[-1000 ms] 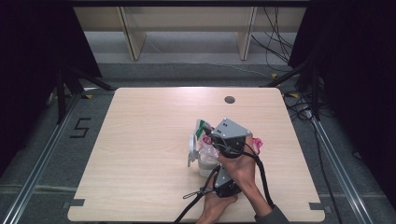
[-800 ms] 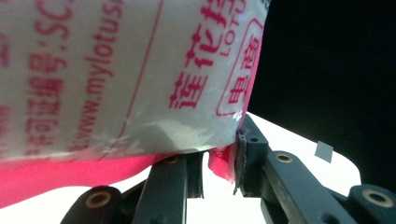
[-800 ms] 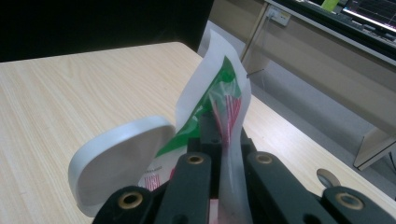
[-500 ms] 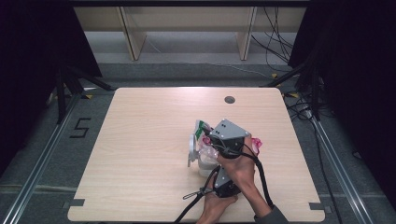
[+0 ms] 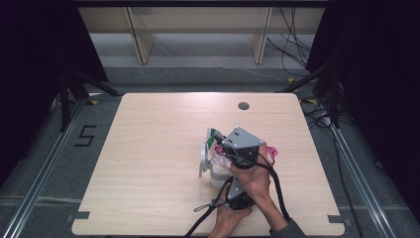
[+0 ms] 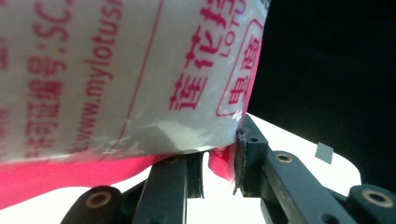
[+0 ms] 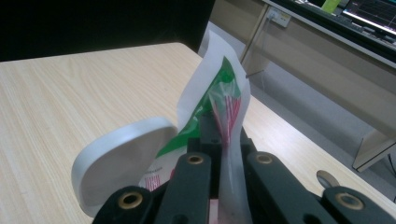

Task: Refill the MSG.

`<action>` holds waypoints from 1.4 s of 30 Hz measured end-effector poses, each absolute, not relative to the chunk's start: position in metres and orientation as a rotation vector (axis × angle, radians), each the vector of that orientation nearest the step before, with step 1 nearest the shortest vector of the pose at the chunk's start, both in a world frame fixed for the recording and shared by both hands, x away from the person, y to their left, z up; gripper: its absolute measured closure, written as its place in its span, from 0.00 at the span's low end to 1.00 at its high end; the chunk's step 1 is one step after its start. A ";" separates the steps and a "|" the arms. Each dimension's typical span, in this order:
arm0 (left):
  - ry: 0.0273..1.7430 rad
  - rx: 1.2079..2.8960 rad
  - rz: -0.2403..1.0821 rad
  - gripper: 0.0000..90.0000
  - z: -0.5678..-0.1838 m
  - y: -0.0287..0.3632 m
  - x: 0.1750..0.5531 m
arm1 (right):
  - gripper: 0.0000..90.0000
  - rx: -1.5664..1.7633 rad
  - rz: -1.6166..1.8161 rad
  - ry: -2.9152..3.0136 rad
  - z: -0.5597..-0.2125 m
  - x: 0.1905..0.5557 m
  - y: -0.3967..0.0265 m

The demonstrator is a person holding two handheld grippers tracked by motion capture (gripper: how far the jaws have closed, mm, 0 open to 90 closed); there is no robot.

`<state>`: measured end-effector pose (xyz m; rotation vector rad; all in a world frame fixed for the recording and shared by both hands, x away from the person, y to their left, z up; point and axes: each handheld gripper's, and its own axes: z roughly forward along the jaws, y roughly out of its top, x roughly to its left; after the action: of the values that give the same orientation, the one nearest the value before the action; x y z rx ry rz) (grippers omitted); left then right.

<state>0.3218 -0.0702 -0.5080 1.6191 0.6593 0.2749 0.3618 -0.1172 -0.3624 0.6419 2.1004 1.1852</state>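
Both grippers clamped on the plastic bag [image 7: 219, 100]: right gripper [image 7: 219, 140] pinches top edge, left gripper [image 6: 219, 163] the pink hem, likely spreading it.

The plastic bag [image 6: 121, 79] is white and partly see-through, printed with red writing and edged by a pink band, with a green patch near its top. Its pink lower edge sits between the left fingers [image 6: 247, 154]; a thin upright fold of it [image 7: 224, 112] is pinched between the right fingers [image 7: 196, 186]. A white lid [image 7: 121, 158] stands tilted just beside the right fingers, touching the bag.
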 end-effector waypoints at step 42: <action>0.663 1.606 0.269 0.84 -0.508 -0.072 0.321 | 1.00 0.632 1.166 2.101 -0.364 0.360 -0.114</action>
<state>0.3207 -0.0721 -0.5080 1.6063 0.6628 0.2694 0.3605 -0.1140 -0.3639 0.6318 2.1009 1.1658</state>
